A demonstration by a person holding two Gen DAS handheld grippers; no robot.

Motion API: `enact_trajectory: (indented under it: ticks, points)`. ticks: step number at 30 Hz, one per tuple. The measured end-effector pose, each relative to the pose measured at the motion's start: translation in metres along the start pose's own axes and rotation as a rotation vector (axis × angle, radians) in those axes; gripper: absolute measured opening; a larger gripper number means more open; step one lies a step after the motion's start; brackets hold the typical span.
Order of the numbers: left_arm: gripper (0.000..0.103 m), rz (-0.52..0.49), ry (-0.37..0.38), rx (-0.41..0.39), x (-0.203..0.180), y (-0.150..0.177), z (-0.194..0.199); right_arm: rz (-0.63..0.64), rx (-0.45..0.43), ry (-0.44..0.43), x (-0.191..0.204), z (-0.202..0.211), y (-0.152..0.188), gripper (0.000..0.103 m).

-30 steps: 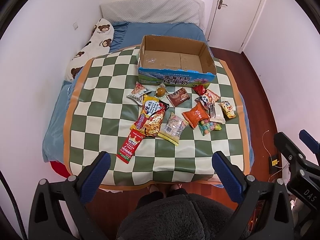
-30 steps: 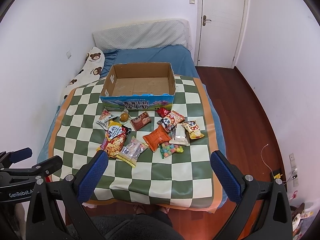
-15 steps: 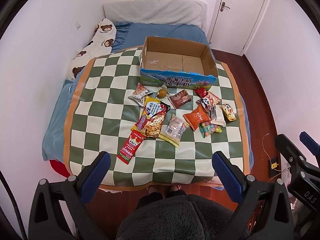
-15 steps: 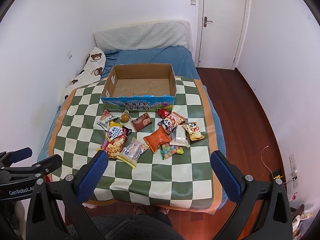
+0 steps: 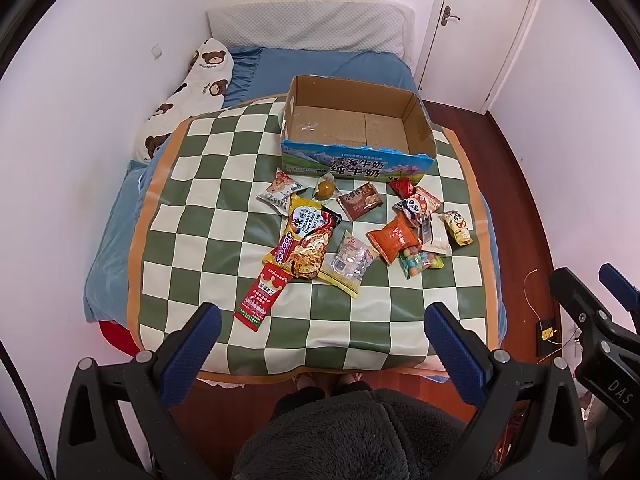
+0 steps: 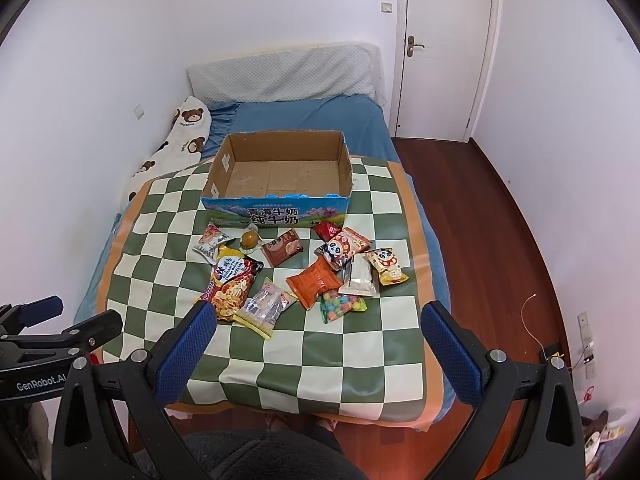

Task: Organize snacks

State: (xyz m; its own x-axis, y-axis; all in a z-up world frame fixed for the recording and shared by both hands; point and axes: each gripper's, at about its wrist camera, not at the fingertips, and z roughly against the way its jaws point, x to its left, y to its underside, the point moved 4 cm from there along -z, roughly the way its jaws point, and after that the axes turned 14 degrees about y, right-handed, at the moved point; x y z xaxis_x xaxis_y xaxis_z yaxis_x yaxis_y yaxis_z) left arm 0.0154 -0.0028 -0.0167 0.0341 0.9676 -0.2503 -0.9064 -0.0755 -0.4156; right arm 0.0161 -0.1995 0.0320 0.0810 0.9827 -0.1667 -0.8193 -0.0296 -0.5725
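Snacks [image 5: 352, 232] scattered on checkered cloth [image 5: 200, 216] over bed, just in front of open cardboard box [image 5: 352, 128], box interior bare. Red sachet [image 5: 262, 296] nearest cloth's front edge. Left gripper [image 5: 320, 340] and right gripper [image 6: 318, 338] both held above bed's foot, blue-padded fingers [image 6: 188, 344] spread wide, holding nothing.

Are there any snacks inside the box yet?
No, the cardboard box shows only its bare floor, and the snack packets all lie on the checkered mat.
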Motion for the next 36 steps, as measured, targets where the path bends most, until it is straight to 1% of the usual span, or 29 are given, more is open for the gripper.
enact_trajectory:
  ticks: [31,33,36]
  points:
    - [0.103,0.001,-0.003,-0.003,0.000,0.000,0.000,-0.009,0.001,-0.007,0.000,-0.002,0.002,0.103]
    - [0.103,-0.002,-0.016,-0.018,0.003,-0.001,-0.001,-0.013,0.002,-0.008,0.001,-0.003,0.002,0.103]
    - [0.103,-0.008,-0.053,-0.036,0.016,-0.011,-0.013,-0.034,0.012,-0.014,0.009,-0.019,-0.002,0.103]
